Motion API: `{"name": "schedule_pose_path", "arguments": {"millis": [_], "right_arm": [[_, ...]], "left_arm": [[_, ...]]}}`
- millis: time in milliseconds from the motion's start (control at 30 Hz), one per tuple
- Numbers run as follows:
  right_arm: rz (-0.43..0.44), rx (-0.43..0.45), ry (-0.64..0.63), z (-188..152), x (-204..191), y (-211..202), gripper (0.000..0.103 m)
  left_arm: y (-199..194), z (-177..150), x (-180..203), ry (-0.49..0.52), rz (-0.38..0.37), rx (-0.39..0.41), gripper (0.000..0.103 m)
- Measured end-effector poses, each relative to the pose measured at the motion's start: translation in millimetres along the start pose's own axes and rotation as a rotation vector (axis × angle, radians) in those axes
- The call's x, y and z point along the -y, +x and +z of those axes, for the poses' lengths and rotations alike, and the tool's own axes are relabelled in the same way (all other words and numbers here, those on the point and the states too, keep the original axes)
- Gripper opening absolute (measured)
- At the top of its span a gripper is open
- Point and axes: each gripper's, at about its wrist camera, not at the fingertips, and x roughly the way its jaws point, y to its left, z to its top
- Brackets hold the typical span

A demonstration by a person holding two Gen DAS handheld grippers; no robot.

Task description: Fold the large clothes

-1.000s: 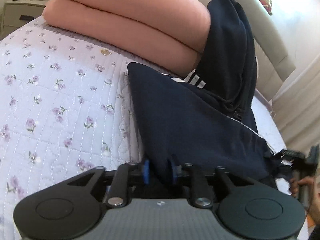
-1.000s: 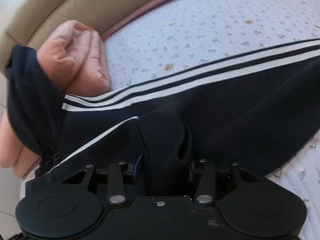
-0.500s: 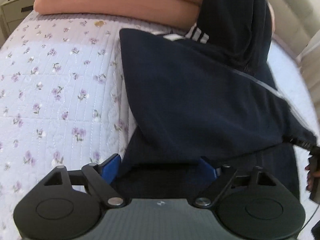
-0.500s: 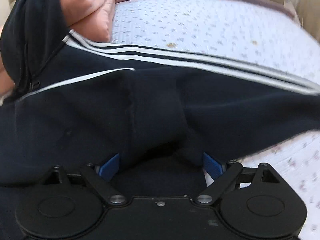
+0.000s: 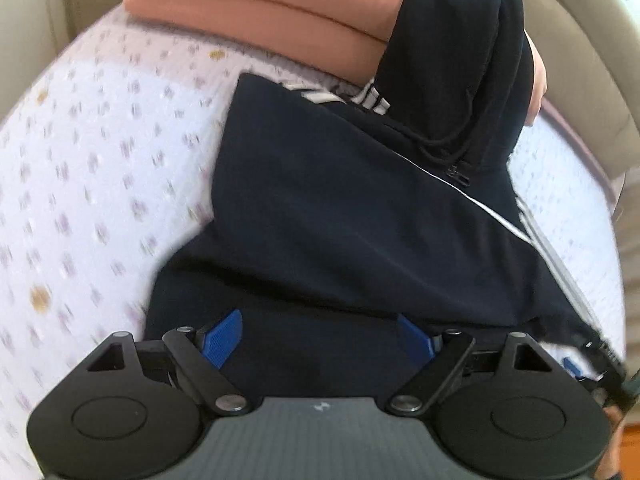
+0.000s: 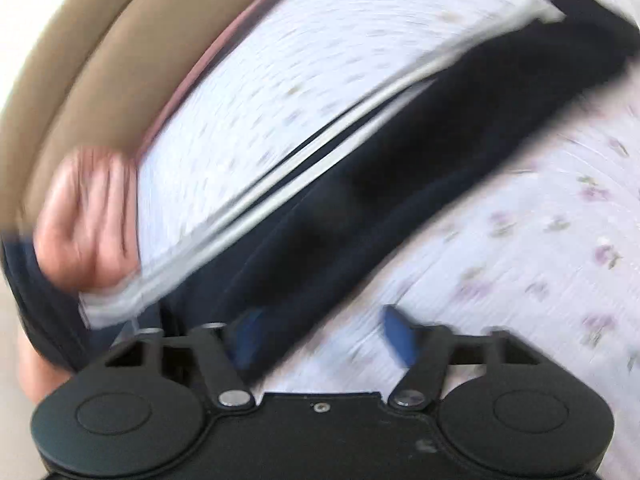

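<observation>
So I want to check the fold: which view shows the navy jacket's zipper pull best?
The left wrist view: the zipper pull sits sharp on the navy jacket. The right wrist view is motion-blurred and shows only the striped sleeve.

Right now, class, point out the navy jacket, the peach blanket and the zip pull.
navy jacket (image 5: 340,216), left wrist view, on the folded front panel.
peach blanket (image 5: 280,20), left wrist view, on its folded side.
zip pull (image 5: 459,174), left wrist view, on the metal tab.
</observation>
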Motion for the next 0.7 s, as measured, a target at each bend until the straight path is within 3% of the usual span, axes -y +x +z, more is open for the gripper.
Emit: {"name": "schedule_pose_path", "arguments": {"millis": [67,233,267,300,367,433,467,500,533,567,633,667,700], "right_arm": [[0.044,0.018,0.058,15,16,0,0.060],[0.087,0.124,0.045,30,29,13,0.058],[0.061,0.143,0.052,29,30,16,0.024],[-0.033,0.166,0.061,25,30,11,0.005],[0.017,0.214,0.092,16,36,-17,0.005],[0.005,0.270,0.050,0,37,-42,0.005],[-0.050,0.250,0.030,-4,39,-43,0.008],[-0.101,0.203,0.030,-6,44,-38,0.028],[-0.099,0.187,0.056,-7,54,-34,0.025],[-0.044,0.210,0.095,-5,65,-35,0.029],[0.048,0.250,0.202,6,87,-42,0.055],[0.058,0.291,0.238,12,94,-46,0.073],[0.059,0.343,0.255,18,102,-50,0.074]], "left_arm": [[6,-7,6,-0.032,-0.018,-0.014,0.086],[20,-18,29,-0.046,-0.013,-0.042,0.085],[20,-19,34,-0.042,-0.013,-0.040,0.085],[20,-20,41,-0.035,-0.014,-0.037,0.085],[16,-23,53,-0.021,-0.018,-0.031,0.085],[14,-25,66,-0.002,-0.026,-0.021,0.086],[13,-26,71,0.008,-0.022,-0.024,0.086],[14,-28,74,0.014,-0.016,-0.031,0.086],[15,-28,77,0.018,-0.012,-0.037,0.086],[16,-29,78,0.018,-0.013,-0.040,0.086],[16,-31,80,0.009,-0.025,-0.042,0.086],[15,-32,80,0.008,-0.031,-0.040,0.086],[14,-33,80,0.006,-0.034,-0.038,0.086]]}}
